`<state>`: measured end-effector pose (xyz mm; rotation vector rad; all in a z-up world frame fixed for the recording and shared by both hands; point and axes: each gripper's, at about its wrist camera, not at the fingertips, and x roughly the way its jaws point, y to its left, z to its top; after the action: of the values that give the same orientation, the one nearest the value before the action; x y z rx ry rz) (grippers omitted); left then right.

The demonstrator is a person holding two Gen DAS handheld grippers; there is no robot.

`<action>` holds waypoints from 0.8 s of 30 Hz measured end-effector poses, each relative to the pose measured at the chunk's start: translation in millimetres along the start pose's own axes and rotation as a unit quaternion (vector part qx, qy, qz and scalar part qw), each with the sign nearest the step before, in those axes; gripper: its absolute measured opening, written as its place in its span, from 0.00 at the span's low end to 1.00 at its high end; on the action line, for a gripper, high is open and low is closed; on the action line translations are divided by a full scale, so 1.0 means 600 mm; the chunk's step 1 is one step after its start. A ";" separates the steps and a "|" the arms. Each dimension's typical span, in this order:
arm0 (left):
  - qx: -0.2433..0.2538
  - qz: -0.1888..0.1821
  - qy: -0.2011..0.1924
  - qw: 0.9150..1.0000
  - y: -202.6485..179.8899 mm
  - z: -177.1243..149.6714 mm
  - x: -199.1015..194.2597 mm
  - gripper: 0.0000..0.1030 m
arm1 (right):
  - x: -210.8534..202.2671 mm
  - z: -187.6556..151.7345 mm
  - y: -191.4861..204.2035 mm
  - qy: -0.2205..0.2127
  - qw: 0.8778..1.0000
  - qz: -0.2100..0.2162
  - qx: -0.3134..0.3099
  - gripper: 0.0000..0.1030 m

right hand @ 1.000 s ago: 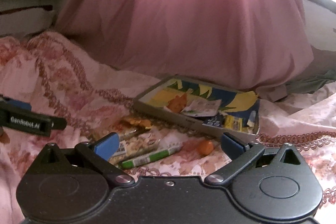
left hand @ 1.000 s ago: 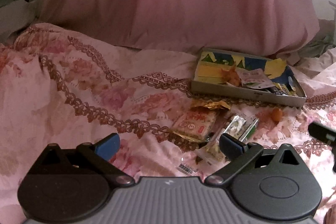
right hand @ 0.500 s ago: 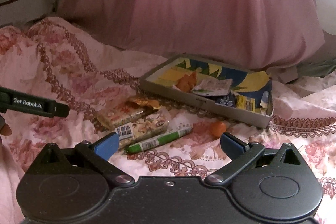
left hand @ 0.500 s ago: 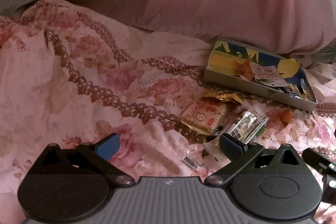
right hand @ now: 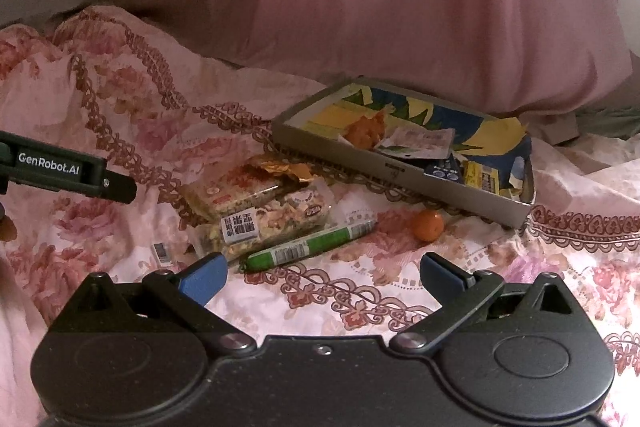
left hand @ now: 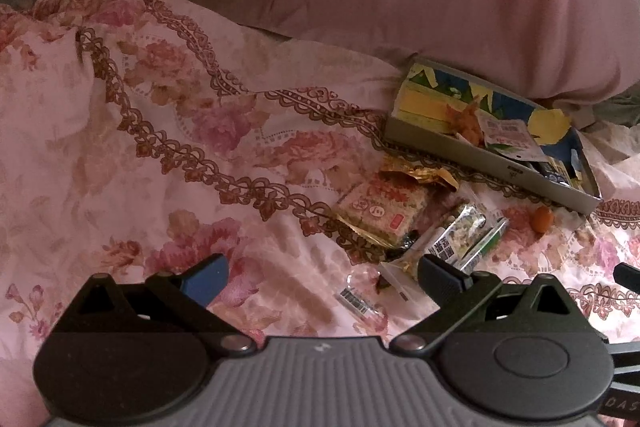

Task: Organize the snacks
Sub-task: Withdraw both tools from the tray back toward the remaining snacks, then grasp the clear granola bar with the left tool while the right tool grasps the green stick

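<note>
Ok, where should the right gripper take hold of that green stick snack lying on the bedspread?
Grip the green stick snack across its narrow middle, coming from above with the open right gripper turned so its fingers straddle it. It lies flat and slanted, its lower end nearest the gripper, its left side close to the nut packet.
</note>
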<state>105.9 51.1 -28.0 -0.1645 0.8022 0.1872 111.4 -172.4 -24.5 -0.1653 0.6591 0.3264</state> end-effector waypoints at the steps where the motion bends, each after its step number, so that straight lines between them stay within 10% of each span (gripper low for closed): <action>1: 0.002 0.000 0.001 1.000 -0.001 -0.001 0.001 1.00 | 0.001 0.000 0.001 0.001 1.000 0.000 0.000 0.99; 24: -0.066 -0.031 0.042 0.996 0.050 0.043 0.058 1.00 | 0.089 0.002 -0.001 0.059 0.998 -0.014 -0.010 0.99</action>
<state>140.5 89.6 -37.8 -0.3224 0.8686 0.1754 152.1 -159.7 -57.0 -0.2146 0.7699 0.2978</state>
